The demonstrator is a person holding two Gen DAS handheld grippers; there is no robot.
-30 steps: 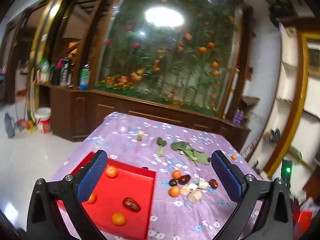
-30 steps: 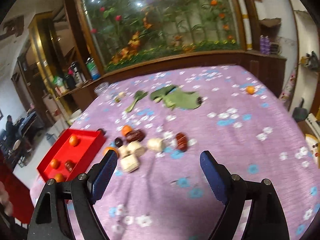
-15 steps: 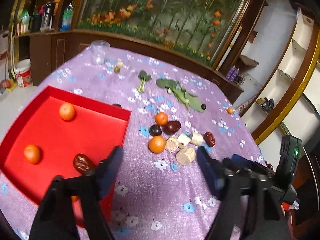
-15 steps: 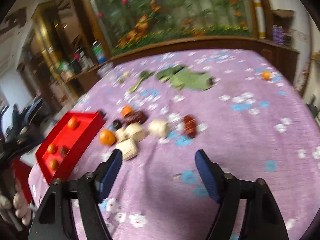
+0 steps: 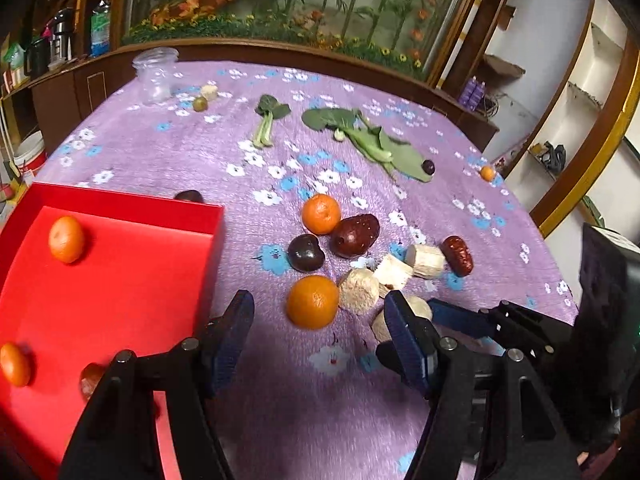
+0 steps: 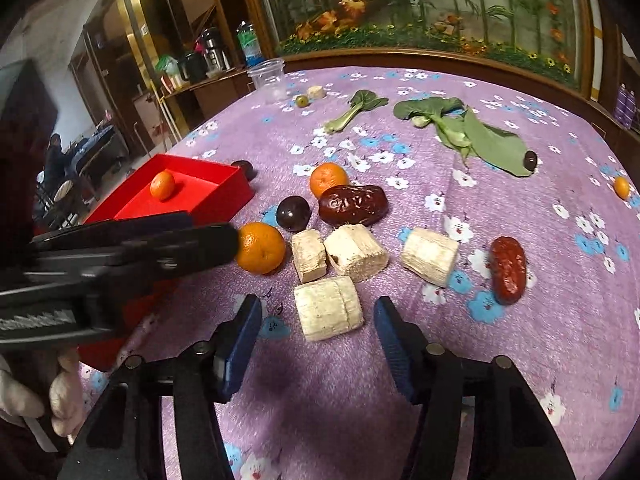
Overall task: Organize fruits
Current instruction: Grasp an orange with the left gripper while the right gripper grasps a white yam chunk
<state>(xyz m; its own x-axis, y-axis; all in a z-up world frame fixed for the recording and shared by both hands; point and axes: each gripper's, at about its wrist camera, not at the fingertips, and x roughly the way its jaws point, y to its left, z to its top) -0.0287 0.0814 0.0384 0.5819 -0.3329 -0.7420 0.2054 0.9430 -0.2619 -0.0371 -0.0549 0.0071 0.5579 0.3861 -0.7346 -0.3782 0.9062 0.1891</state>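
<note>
- The left gripper (image 5: 320, 332) is hanging low over the purple tablecloth (image 5: 360, 420) with its jaws apart and nothing between them, the near orange (image 5: 313, 301) lying just ahead of the gap.
- The right gripper (image 6: 318, 330) is also standing apart and unloaded, lined up on the nearest pale chunk (image 6: 329, 308).
- For a clean pick, I would be lowering the left jaws squarely either side of the orange, keeping clear of the chunk touching it.
- The red tray (image 5: 120, 280) is sitting just left, holding two small oranges (image 5: 66, 239) and what is probably a date (image 5: 90, 378), half hidden by the gripper.
- The other fruits are lying loose mid-table: a second orange (image 6: 329, 179), a dark plum (image 6: 293, 213), two dates (image 6: 353, 205).
</note>
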